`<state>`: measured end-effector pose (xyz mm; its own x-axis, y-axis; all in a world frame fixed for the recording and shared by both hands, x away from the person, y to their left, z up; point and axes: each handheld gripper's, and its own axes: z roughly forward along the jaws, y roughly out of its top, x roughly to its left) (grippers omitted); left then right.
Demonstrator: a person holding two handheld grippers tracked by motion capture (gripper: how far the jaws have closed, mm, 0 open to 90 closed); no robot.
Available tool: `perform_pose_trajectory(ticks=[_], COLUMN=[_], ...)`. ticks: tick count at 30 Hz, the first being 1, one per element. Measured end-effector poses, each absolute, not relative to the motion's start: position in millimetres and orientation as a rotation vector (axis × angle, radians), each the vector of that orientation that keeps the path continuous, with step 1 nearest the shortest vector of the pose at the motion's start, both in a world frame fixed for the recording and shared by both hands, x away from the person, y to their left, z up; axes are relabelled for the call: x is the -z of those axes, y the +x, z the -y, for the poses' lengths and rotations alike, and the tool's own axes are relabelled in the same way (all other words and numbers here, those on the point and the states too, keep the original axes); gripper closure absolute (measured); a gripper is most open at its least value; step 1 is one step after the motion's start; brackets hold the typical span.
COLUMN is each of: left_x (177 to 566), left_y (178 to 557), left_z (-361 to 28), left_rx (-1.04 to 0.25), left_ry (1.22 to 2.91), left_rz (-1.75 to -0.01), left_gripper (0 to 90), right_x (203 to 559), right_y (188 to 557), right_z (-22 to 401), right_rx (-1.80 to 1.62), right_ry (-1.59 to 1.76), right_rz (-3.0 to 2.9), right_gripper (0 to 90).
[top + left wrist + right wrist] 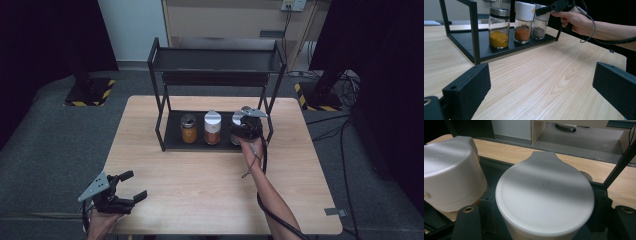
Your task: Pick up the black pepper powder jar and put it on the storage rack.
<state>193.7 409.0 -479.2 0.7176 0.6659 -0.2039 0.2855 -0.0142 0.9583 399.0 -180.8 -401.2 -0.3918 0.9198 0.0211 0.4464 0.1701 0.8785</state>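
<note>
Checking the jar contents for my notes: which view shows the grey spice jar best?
The left gripper view: the grey spice jar stands side-on, grey powder visible through the glass. The right gripper view gives its white cap from above, between the fingers. In the high view the right gripper mostly covers it.

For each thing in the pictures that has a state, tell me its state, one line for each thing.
Grey-powder jar: upright on the rack's lower shelf, white cap on, gripped at the cap.
Red-powder jar: upright, white cap on, free.
Yellow-powder jar: upright, metal lid on, free.
Rack: standing on the table, top shelf bare.
Right gripper: shut on the grey-powder jar.
Left gripper: open, holding nothing, above the table's near left corner.
</note>
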Motion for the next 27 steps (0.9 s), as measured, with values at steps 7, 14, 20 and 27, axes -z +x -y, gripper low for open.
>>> perform_pose_trajectory(ticks=[7,14,20,27], left_x=[479.1,478.9,478.8,478.9], left_y=[193.6,193.7,193.7,193.7], left_z=[-408.9,-408.6,-408.4,-408.4], left_rx=[-0.358,-0.357,-0.358,-0.359], left_ry=[1.602,1.604,1.604,1.603], left_rz=[-0.787,-0.786,-0.786,-0.791], left_gripper=[0.9,0.9,1.0,0.9], right_x=[390.8,373.5,355.3,332.8], right_y=[394.1,386.3,379.7,376.0], right_z=[186.2,190.9,197.1,206.0], right_rx=[-1.205,-1.249,-1.293,-1.329], right_ry=[1.275,1.205,1.129,1.084], right_rz=[-1.875,-1.859,-1.872,-1.904], right_gripper=[16.5,12.0,11.8,11.4])
